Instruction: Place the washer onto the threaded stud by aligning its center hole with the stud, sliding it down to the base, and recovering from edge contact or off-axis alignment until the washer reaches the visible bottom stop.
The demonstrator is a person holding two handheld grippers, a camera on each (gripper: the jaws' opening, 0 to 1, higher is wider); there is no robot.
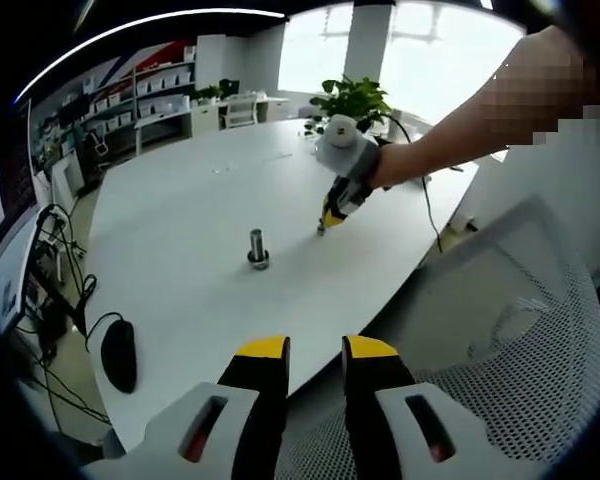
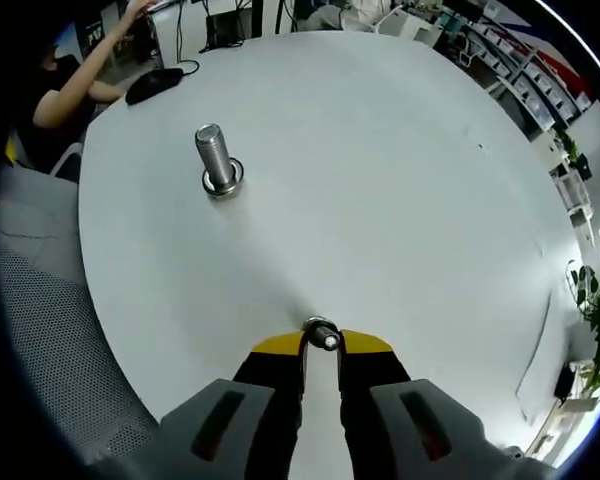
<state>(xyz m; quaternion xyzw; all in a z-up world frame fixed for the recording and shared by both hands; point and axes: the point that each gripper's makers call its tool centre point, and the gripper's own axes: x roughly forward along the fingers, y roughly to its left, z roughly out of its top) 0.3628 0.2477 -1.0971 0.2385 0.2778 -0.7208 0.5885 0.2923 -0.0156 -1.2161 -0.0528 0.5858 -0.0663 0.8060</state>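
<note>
Looking along my right gripper (image 2: 321,345), I see one washer (image 2: 322,335) pinched between the yellow jaw tips, down at the white tabletop (image 2: 400,180); the jaws are narrow around it. Whether it lies flat or tilts I cannot tell from here. One threaded stud (image 2: 213,153) stands upright on the tabletop, long axis vertical, well apart from the washer and up to the left in the right gripper view. A wider ring sits round its foot.

In the left gripper view the same stud (image 1: 257,245) stands upright near the tabletop's (image 1: 180,200) middle, and my right gripper (image 1: 332,212) reaches in from the right, tips down on the surface beside the stud but clear of it. My left gripper (image 1: 316,352) hangs off the tabletop's near edge, jaws a little apart, nothing between them.

One black mouse (image 1: 118,355) lies on the tabletop's left edge. One mesh chair (image 1: 520,370) stands at lower right. One potted plant (image 1: 352,100) sits at the far side.
</note>
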